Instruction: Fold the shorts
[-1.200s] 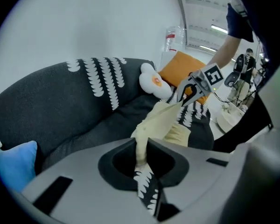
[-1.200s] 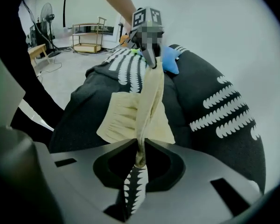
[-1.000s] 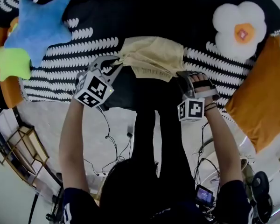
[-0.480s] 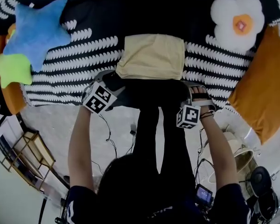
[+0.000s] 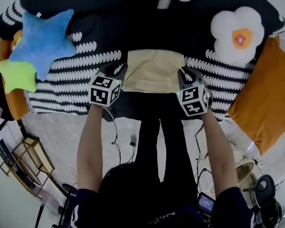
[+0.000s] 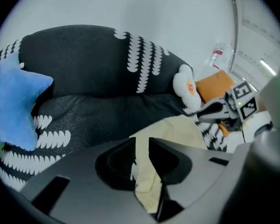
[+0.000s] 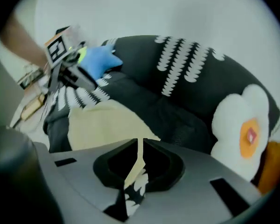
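Shorts (image 5: 154,70), pale yellow, lay flat in the head view on the black sofa cover (image 5: 85,56) with its white scalloped rows, squarely between the two claws. Left gripper (image 5: 118,70) sat at the cloth's left edge and right gripper (image 5: 184,74) at its right edge, both marker cubes facing up. A blue star cushion (image 5: 45,39) and a green star cushion (image 5: 15,75) rested well off to the left; a white flower cushion (image 5: 237,34) and an orange cushion (image 5: 261,103) lay to the right. Left gripper view: the left gripper (image 6: 141,146) had just been closing, and its jaws stood nearly together with a fold of the shorts (image 6: 177,129) pinched between them, cloth hanging down below the pads. Beyond, the right gripper (image 6: 203,115) met the far edge of the fabric, with the flower cushion (image 6: 184,85) behind it. Right gripper view: the right gripper (image 7: 139,143) had likewise just been closing and was clamped on a thin edge of the shorts (image 7: 102,122), the patterned cover showing below the jaws. The left gripper (image 7: 86,83) was at the opposite side of the cloth, the blue star cushion (image 7: 95,62) just behind it, and the flower cushion (image 7: 245,129) loomed at right.
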`<state>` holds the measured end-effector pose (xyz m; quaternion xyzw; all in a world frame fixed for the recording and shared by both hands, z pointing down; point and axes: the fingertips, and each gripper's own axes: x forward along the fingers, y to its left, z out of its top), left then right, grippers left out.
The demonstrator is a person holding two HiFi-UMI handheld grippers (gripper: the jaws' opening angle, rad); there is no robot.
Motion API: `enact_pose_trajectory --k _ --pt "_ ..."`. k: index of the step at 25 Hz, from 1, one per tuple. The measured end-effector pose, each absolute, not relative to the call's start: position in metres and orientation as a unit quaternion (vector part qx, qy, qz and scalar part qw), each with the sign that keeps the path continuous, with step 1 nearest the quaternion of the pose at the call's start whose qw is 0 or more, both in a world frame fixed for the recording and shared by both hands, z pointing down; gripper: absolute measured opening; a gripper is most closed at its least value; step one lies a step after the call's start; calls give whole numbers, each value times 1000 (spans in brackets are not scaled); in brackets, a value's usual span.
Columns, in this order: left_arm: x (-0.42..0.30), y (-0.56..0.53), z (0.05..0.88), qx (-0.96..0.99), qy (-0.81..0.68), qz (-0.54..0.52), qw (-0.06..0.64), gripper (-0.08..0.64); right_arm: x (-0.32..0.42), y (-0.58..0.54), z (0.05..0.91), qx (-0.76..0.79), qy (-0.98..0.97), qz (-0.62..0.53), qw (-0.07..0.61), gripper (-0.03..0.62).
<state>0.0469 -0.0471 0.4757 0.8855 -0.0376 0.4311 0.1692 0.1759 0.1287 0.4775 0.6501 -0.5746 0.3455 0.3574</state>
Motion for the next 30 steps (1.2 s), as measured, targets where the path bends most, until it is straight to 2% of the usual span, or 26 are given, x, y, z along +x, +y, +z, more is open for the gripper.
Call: enact_pose_trajectory --k 4,5,7,8,10,12,14,19,21,24,25,28,30 --pt "79 -70 517 829 -133 449 307 95 226 105 506 704 -492 465 214 109" --pt "82 -72 529 809 -150 457 338 124 232 103 515 699 -481 495 189 126" --pt "82 -76 552 777 -181 468 380 137 232 98 533 673 -474 544 162 149" --pt "80 -75 562 763 -188 474 398 135 228 98 542 657 -475 563 158 136" --pt "79 -69 575 746 -188 491 409 81 222 96 552 639 -481 580 156 32" --pt "81 -68 576 755 -185 508 371 23 227 95 549 643 -494 561 165 21" --pt "86 -73 573 772 -190 513 324 17 240 101 546 650 -500 547 169 21" --pt "96 -80 552 823 -206 458 265 18 254 123 554 661 -480 558 145 32" --pt "92 -80 547 837 -205 453 226 29 251 121 549 669 -482 552 127 76" --pt "79 -85 537 845 -211 456 182 87 254 125 534 698 -471 530 97 198" --pt "75 -87 531 849 -215 450 176 106 255 129 526 711 -467 518 91 207" --pt "65 -81 510 863 -221 423 167 106 243 140 501 732 -482 472 91 176" --pt "51 -68 500 873 -209 413 154 106 208 142 488 714 -526 454 87 60"
